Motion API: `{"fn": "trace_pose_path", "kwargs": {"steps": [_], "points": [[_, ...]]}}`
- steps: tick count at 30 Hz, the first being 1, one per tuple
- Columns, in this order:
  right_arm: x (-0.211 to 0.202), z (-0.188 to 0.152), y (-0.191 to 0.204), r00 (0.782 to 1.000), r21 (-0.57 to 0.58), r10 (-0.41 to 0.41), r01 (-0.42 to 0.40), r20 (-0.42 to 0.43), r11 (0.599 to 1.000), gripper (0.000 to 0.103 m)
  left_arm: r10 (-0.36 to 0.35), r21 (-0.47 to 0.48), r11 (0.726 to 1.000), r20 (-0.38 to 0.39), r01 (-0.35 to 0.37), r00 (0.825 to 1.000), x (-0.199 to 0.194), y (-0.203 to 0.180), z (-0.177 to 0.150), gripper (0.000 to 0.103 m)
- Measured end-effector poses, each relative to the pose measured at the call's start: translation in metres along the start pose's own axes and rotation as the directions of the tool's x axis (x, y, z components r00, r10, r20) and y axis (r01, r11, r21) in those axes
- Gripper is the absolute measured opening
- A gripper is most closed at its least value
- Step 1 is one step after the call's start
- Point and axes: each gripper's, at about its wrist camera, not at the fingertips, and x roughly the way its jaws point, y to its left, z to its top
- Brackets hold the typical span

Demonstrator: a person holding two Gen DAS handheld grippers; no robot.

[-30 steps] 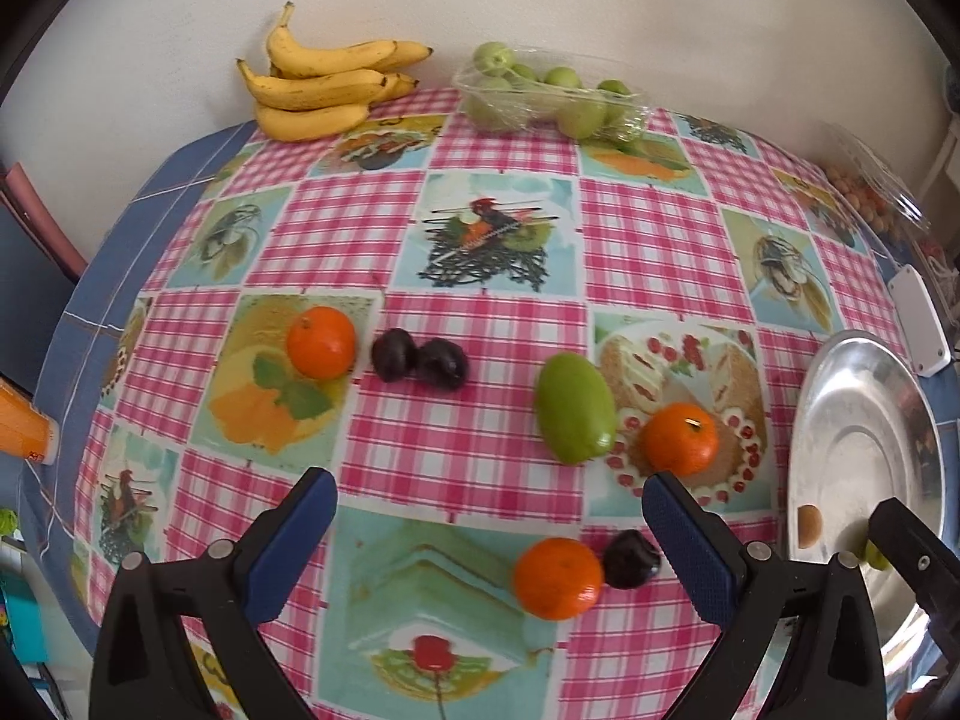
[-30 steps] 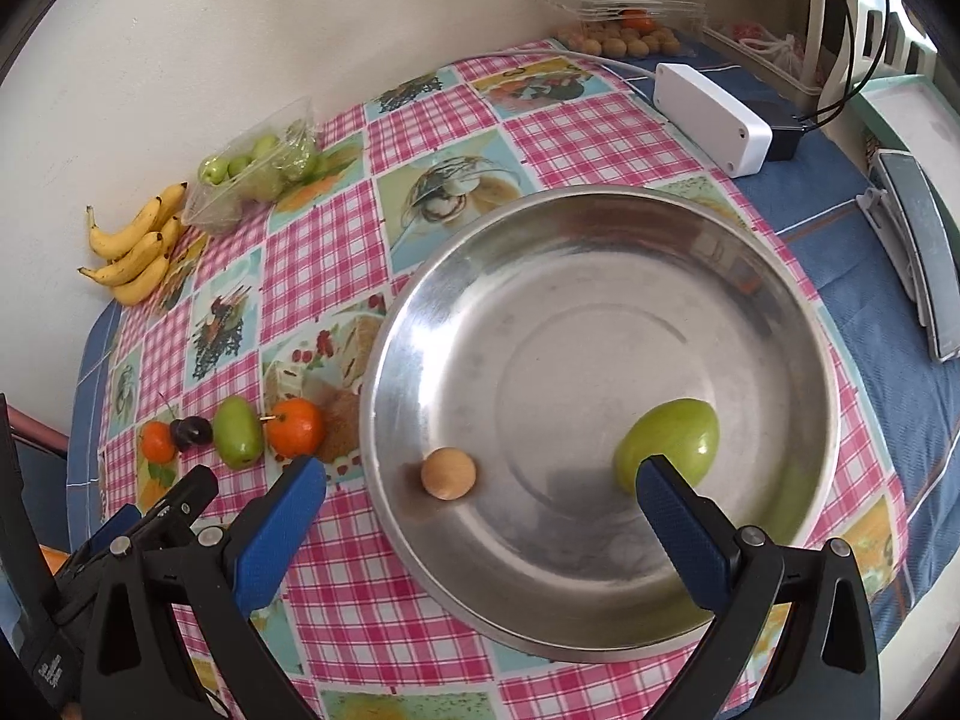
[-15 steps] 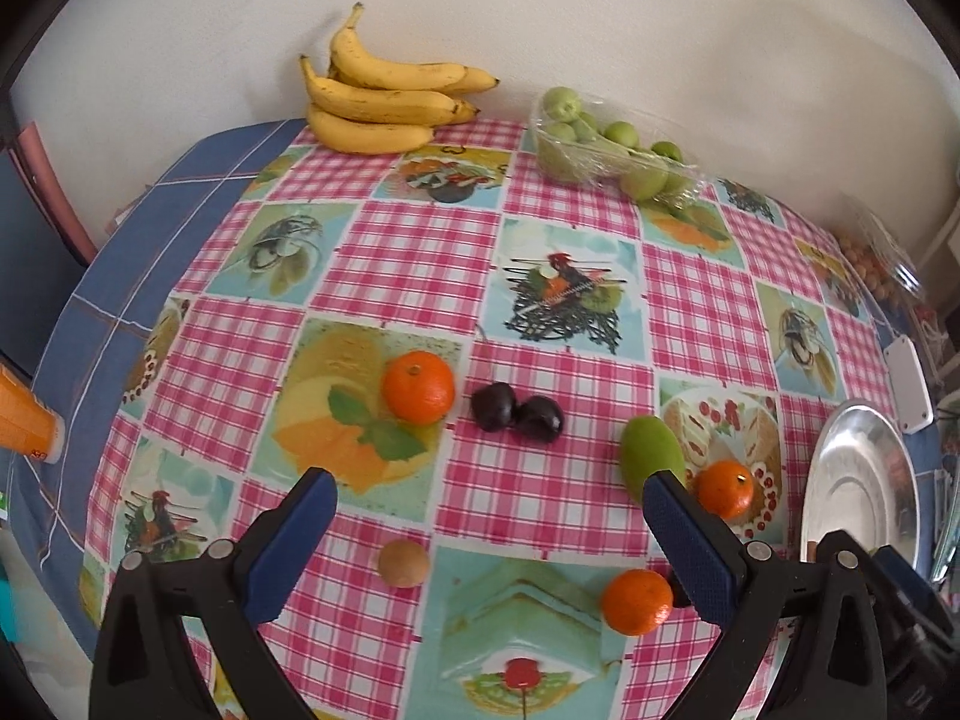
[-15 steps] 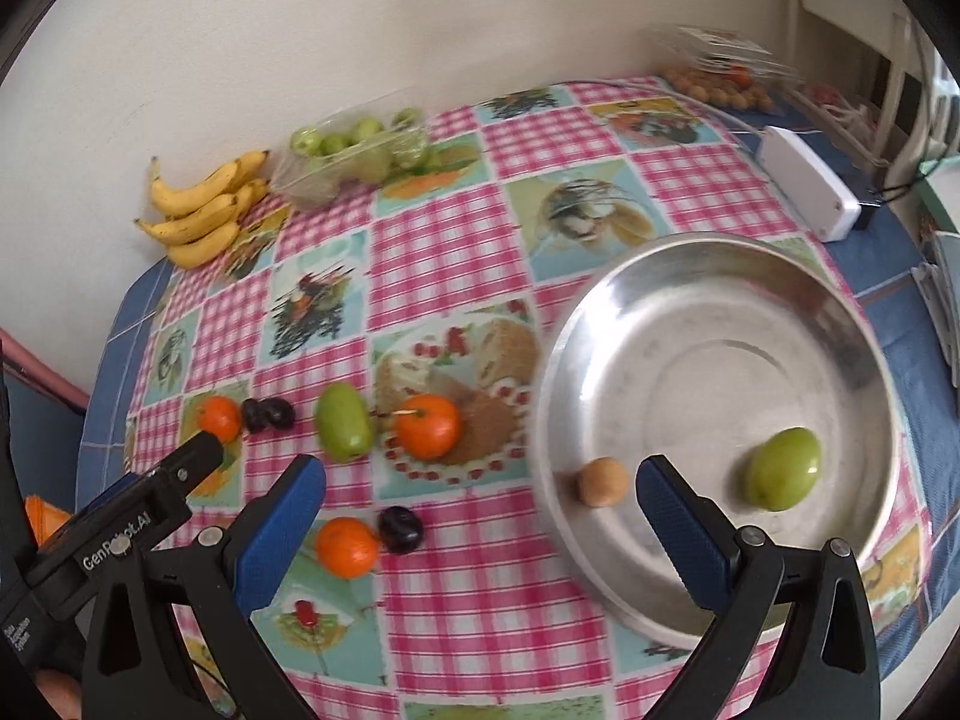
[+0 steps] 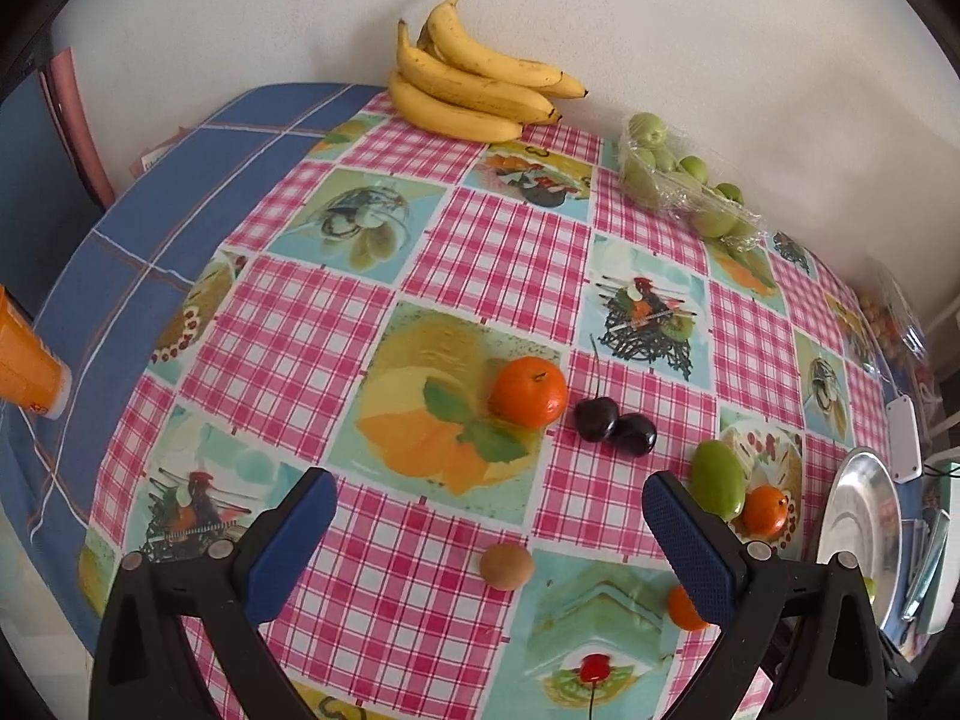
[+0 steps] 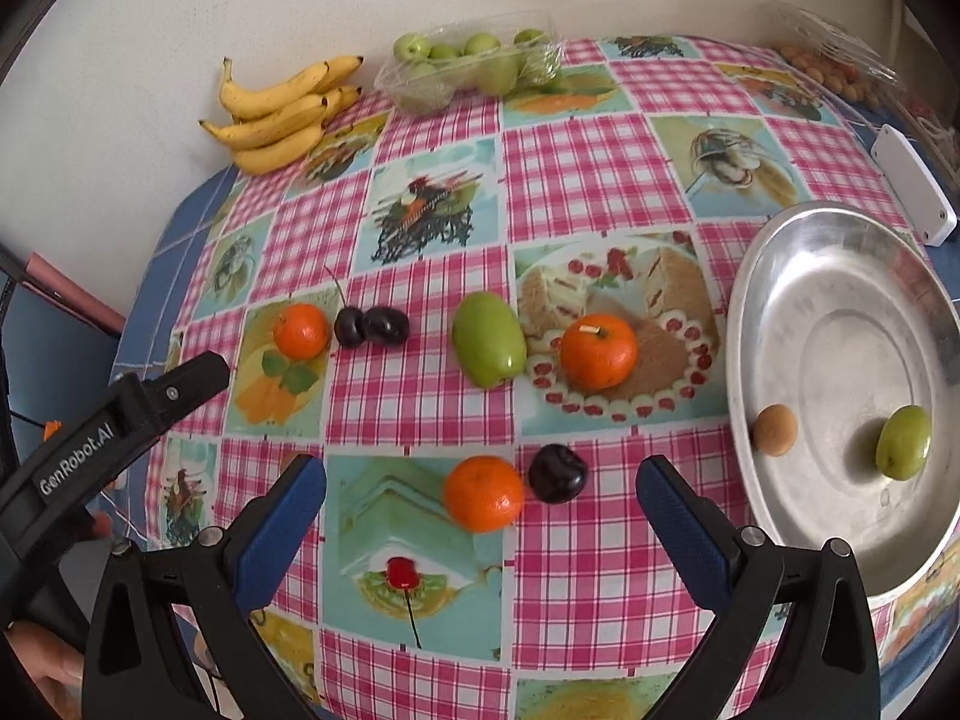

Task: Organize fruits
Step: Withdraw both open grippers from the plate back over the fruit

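Both your tools hang wide open over the counter (image 6: 570,576), holding nothing.

Your left tool (image 5: 489,537) has its jaws spread, touching no fruit; a small brown fruit (image 5: 506,566) lies between its fingers, an orange (image 5: 529,390) and two dark cherries (image 5: 613,425) just ahead. Your right tool (image 6: 480,519) gapes equally wide, with an orange (image 6: 483,493) and a dark plum (image 6: 557,473) between its fingers, untouched. The steel plate (image 6: 774,276) to its right holds a green fruit (image 6: 903,442) and a brown one (image 6: 775,429).
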Motion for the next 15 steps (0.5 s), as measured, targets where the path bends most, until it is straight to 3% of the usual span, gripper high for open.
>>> {"fn": "trace_pose_path", "kwargs": {"steps": [5, 11, 15], "points": [[0.013, -0.006, -0.001, 0.998, 0.009, 0.021, -0.020, -0.056, 1.000, 0.103, 0.008, -0.002, 1.000, -0.056, -0.008, 0.998, 0.014, 0.006, -0.007, 0.103], [0.027, -0.013, -0.003, 0.994, 0.012, -0.010, 0.011, -0.112, 1.000, 0.103, 0.017, -0.013, 1.000, -0.192, -0.020, 0.981, 0.045, 0.006, -0.021, 0.103], [0.033, -0.012, -0.010, 0.992, 0.040, -0.006, 0.011, -0.125, 0.999, 0.103, -0.003, -0.031, 1.000, -0.224, -0.004, 0.975, 0.053, 0.005, -0.026, 0.103]]}}
